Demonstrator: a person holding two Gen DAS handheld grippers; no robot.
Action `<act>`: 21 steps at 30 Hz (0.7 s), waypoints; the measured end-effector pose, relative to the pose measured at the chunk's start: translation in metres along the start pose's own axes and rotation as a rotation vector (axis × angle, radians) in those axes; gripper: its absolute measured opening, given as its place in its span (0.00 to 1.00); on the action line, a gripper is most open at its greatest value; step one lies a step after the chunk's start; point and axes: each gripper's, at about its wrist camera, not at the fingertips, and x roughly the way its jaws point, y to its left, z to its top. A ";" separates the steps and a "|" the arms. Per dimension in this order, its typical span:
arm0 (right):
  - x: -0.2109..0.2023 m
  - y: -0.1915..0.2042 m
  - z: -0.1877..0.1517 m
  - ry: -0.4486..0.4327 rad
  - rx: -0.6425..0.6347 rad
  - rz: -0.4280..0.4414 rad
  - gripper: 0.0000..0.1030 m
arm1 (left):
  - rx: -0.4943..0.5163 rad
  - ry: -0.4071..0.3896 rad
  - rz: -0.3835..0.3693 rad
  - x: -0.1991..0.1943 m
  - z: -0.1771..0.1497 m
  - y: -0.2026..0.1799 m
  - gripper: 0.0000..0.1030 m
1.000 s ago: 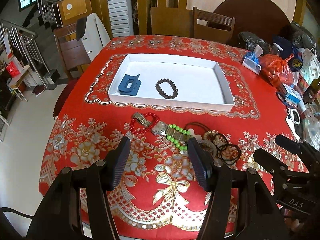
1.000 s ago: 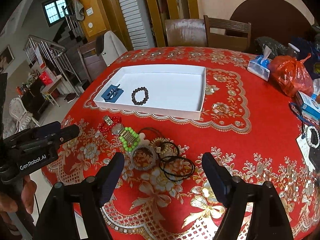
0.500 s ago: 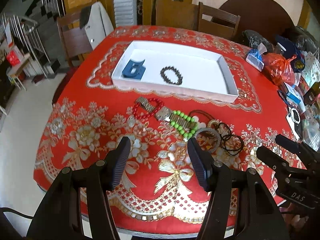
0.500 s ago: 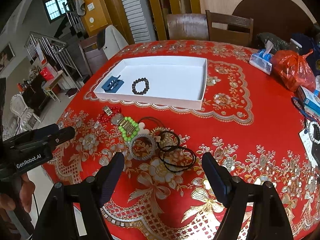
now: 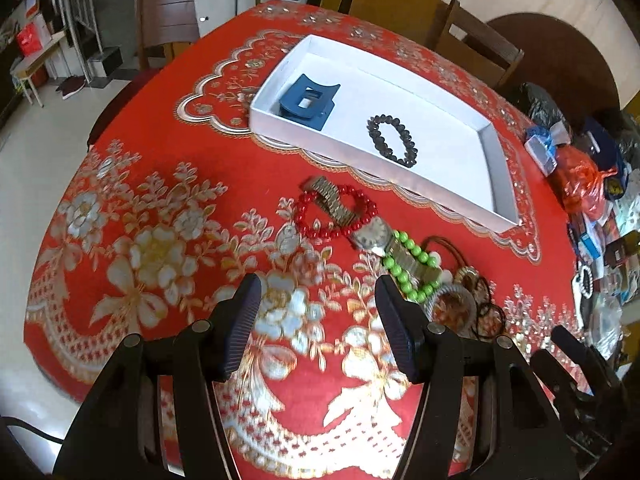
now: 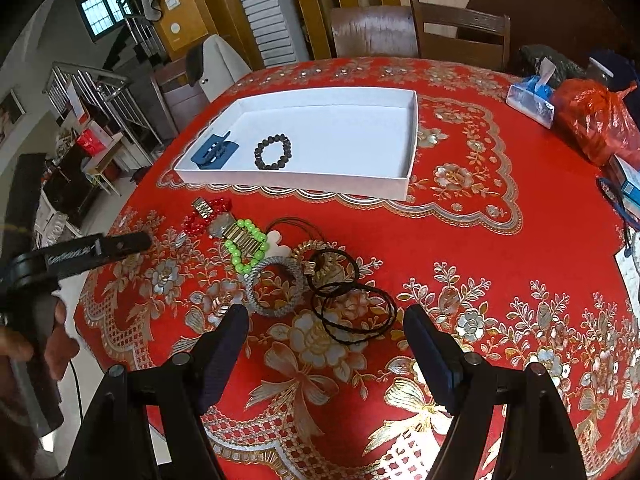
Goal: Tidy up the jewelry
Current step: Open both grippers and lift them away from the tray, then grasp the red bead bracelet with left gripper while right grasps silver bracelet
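Note:
A white tray (image 5: 486, 148) (image 6: 412, 136) holds a blue hair clip (image 5: 306, 100) (image 6: 214, 152) and a dark bead bracelet (image 5: 392, 140) (image 6: 273, 152). In front of it on the red cloth lie a red bead bracelet (image 5: 336, 212) (image 6: 202, 216), a metal watch (image 5: 370, 234) (image 6: 224, 226), a green bead bracelet (image 5: 410, 266) (image 6: 244, 246), a grey woven bangle (image 6: 276, 290) and black cords (image 6: 352, 300). My left gripper (image 5: 316, 320) is open and empty, above the cloth near the red bracelet. My right gripper (image 6: 326, 354) is open and empty, just before the cords.
The table's right side is crowded with a red plastic bag (image 6: 592, 120), a tissue pack (image 6: 532, 100) and small boxes (image 5: 592, 236). Wooden chairs (image 6: 460, 36) stand behind the table. The table's front edge lies just under both grippers.
My left gripper has moved forward and left and tilted, now nearer the red bracelet and watch. My right gripper has edged closer to the black cords. Both stay open.

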 end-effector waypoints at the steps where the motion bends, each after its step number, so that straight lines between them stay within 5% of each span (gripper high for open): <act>1: 0.001 -0.001 0.001 0.004 0.004 0.001 0.75 | 0.012 0.005 0.006 0.005 0.003 -0.002 0.57; 9: 0.009 -0.010 0.007 0.022 0.047 -0.003 0.75 | 0.246 0.034 0.070 0.036 0.013 -0.022 0.57; 19: 0.025 -0.015 0.011 0.058 0.070 0.034 0.75 | 0.460 0.088 0.042 0.065 0.022 -0.023 0.57; 21: 0.028 -0.009 0.010 0.065 0.050 0.061 0.65 | 0.467 0.087 0.038 0.067 0.024 -0.021 0.57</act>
